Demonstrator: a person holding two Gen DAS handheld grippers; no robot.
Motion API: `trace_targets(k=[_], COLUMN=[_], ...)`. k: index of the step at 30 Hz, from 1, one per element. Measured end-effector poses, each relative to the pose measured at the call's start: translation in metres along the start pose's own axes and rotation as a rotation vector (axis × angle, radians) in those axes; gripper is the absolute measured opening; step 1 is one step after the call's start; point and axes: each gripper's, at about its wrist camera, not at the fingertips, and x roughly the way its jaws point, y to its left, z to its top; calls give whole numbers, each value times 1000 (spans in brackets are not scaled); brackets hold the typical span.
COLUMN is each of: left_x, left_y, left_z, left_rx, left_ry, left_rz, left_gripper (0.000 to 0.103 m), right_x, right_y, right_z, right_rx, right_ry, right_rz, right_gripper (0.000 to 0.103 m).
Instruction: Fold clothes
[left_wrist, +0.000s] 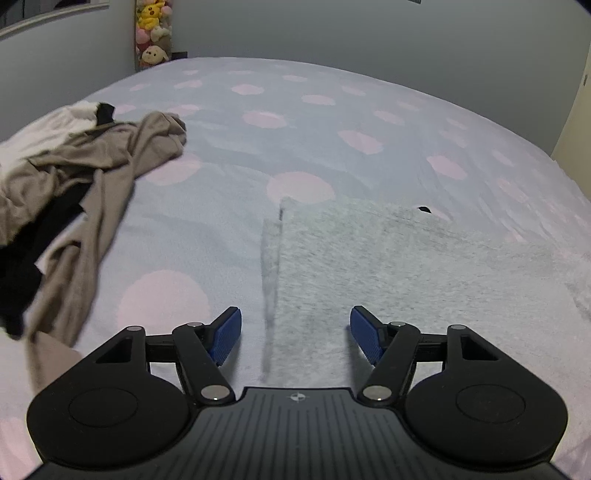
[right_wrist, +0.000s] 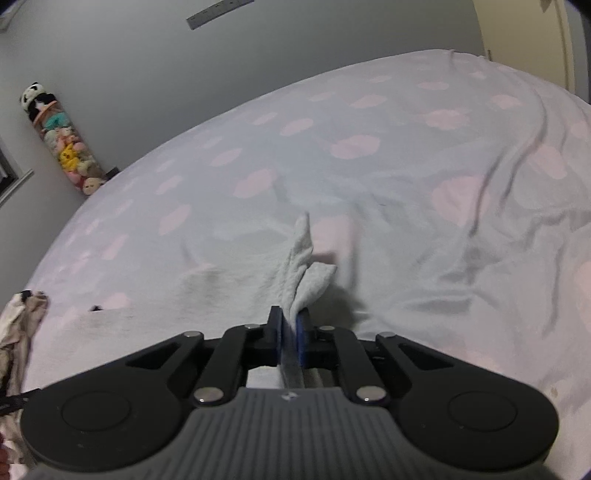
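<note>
A: Near?
B: Left tongs (left_wrist: 295, 334) spread wide, empty, over the fuzzy grey garment (left_wrist: 406, 266) lying flat mid-bed. Right tongs (right_wrist: 289, 326) clenched on a bunched corner of it (right_wrist: 301, 266).
A: Farther?
B: Rumpled beige-black clothes pile (left_wrist: 74, 177) at the bed's left edge; polka-dot sheet (left_wrist: 295, 110).

Counts: two grippers showing, left gripper (left_wrist: 295, 334) sitting with jaws apart, right gripper (right_wrist: 289, 325) clamping fabric. One light grey garment (left_wrist: 388, 266) lying flat on one bedsheet (left_wrist: 229, 229) with pink blotches. One heap of unfolded clothes (left_wrist: 66, 177) sitting at the left, showing at least three colours: beige, white, black; exact item count not resolving. One tall column of plush toys (right_wrist: 62, 144) standing by the wall, individual toys too small to count.
</note>
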Motion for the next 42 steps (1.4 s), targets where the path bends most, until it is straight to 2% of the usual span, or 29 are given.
trace_targets(k=[4,10,17,23,29,32,40,42], left_x=[-16,-36,-51,-51,-47,-44,-39,-43], left_y=[5,22,43,65,87,97,112,111], left_z=[2,4,5,2,-1,-3,-7,-7], left_rx=[15,-42,-69,-115,-156,-169,-215,-214], left_ry=[-20,-55,-89,-90,-82,-77,-59,-61], left_rz=[9,-25,-46,-45,-33,-21,-12,-12], left_gripper=[64,64,64,64,64,64,64,64], right_x=[-14,-23,-2,26,75,100,134,132], right_y=[40,105,179,245,303,321,337,340], right_z=[8,17,14,-4,-35,-53,-82,-81], right_rx=[-7,3,22,17,4,-2,-50,-64], right_ry=[9,17,71,129,205,275,342,346], right_rz=[47,175,277,359,372,334,256,259], right_gripper=[9,9,8,8,8,8,9,15])
